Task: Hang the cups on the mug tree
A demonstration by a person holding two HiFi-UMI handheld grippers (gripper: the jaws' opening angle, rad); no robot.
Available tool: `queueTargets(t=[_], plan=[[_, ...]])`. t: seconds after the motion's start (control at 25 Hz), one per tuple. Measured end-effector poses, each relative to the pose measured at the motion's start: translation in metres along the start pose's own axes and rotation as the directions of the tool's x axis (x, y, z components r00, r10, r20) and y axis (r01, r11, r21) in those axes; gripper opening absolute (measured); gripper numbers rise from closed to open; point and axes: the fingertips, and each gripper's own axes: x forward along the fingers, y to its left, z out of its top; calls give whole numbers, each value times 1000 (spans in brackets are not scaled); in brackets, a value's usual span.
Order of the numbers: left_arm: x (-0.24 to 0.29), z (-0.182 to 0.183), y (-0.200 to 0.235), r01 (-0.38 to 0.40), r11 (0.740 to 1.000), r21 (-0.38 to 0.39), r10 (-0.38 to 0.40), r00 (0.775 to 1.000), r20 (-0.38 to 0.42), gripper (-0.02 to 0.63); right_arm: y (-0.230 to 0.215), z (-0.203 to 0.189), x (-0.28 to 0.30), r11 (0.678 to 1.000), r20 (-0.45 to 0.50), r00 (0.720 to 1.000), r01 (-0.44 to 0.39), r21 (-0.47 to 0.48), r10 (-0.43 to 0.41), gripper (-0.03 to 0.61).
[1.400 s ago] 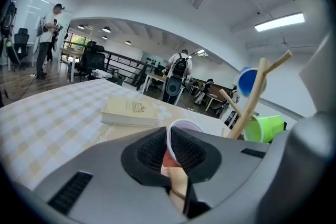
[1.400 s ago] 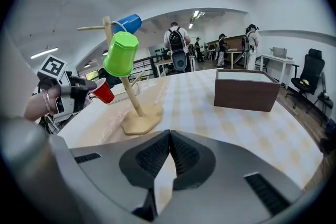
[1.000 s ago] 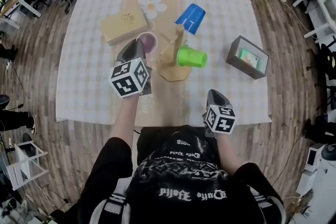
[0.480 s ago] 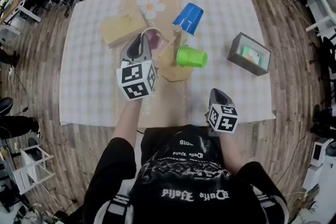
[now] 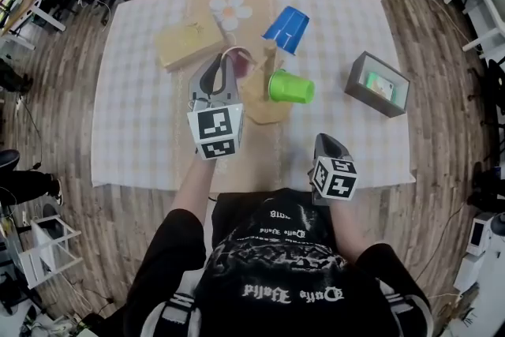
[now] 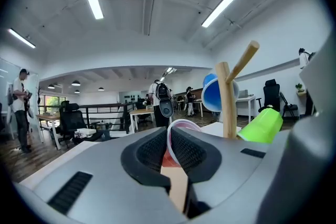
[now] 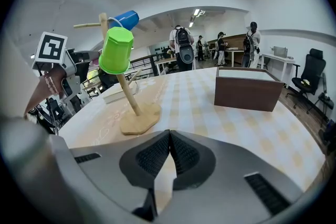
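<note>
Over the tablecloth (image 5: 134, 99), a pink cup (image 5: 241, 64) is pinched by the left gripper (image 6: 171, 145); the right gripper (image 7: 169, 147) is pressed together.

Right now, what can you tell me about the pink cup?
The pink cup is small, looks like see-through pinkish plastic and has a pale rim. The left tool is shut on its wall, one jaw inside and one outside. The cup seems lifted off the cloth, close beside the wooden mug tree but not on a peg yet. Nothing else seems to touch it.
</note>
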Motion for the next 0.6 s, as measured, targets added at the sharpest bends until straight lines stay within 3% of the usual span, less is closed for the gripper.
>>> queueTargets(t=[0.36, 0.6], plan=[[-11, 4, -12, -23, 985, 169, 14, 999, 50, 43, 1, -7, 1, 1000, -9, 1000, -11, 15, 11, 9], [-17, 12, -33, -19, 932, 362, -24, 993, 113, 44, -1, -11, 0, 1000, -17, 1000, -6, 27, 7, 9]])
